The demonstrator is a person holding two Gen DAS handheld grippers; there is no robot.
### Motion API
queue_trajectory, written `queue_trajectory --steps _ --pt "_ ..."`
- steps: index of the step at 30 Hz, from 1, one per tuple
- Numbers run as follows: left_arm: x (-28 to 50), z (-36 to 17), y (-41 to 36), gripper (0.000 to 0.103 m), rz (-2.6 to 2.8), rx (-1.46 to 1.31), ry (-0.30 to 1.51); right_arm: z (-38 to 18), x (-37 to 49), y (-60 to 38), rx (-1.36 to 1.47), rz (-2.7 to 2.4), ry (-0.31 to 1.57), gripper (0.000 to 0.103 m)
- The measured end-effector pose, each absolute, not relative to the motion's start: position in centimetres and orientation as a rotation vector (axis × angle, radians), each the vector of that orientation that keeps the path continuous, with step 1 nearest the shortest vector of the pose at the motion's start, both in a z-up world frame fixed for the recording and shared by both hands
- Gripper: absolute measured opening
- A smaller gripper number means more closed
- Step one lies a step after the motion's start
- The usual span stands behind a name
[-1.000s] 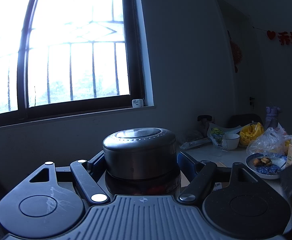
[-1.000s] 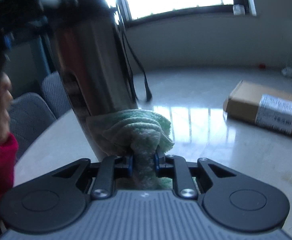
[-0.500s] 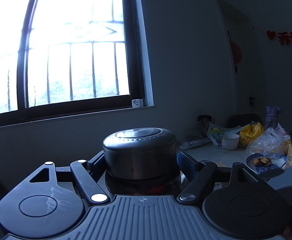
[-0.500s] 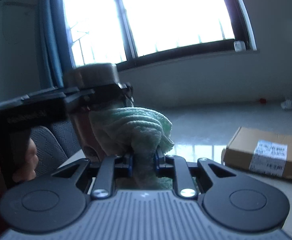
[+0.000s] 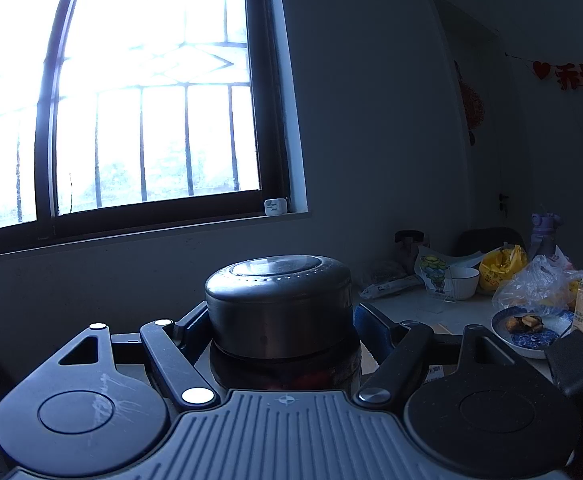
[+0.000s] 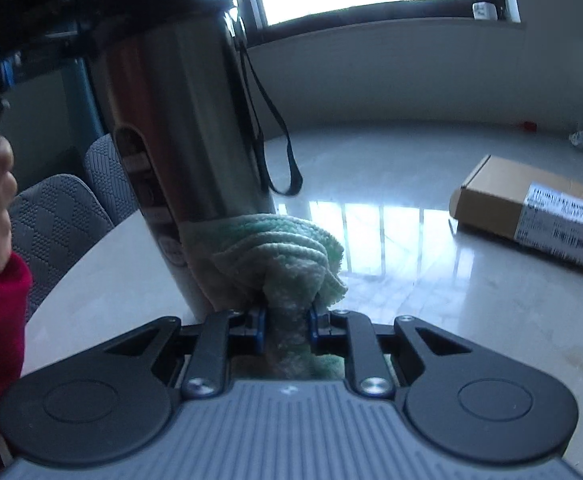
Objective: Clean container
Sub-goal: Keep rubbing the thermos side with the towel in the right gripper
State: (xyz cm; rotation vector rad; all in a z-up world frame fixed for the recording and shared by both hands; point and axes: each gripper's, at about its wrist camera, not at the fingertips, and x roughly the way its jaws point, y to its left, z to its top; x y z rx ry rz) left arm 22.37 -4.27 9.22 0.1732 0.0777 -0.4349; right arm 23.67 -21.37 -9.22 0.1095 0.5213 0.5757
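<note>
Home dining room: food-cluttered table (image 5: 411,304), festive banner (image 5: 571,74).

Dim room, bright barred window (image 5: 131,100)

Grey wall (image 5: 371,120) right of the window; below it, a glossy pale worktop (image 6: 411,240) and grey chairs (image 6: 55,216).

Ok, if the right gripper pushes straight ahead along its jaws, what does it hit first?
Probably the steel flask: the green cloth bunched in the right gripper already rests against its lower wall, which lies slightly left of dead ahead. Beyond is bare tabletop.
</note>
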Motion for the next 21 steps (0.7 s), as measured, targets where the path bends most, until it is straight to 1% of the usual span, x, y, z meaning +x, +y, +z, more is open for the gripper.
queue_trajectory --steps 12,21 --pt "22.4 9.3 -4.5 0.078 -0.434 0.173 0.078 -9.7 24.4 -20.9 0.105 0.572 0.54 0.02" --pt "22.6 9.4 -4.3 0.078 -0.436 0.173 0.078 -8.8 23.8 -21.1 0.099 0.568 0.502 0.02"
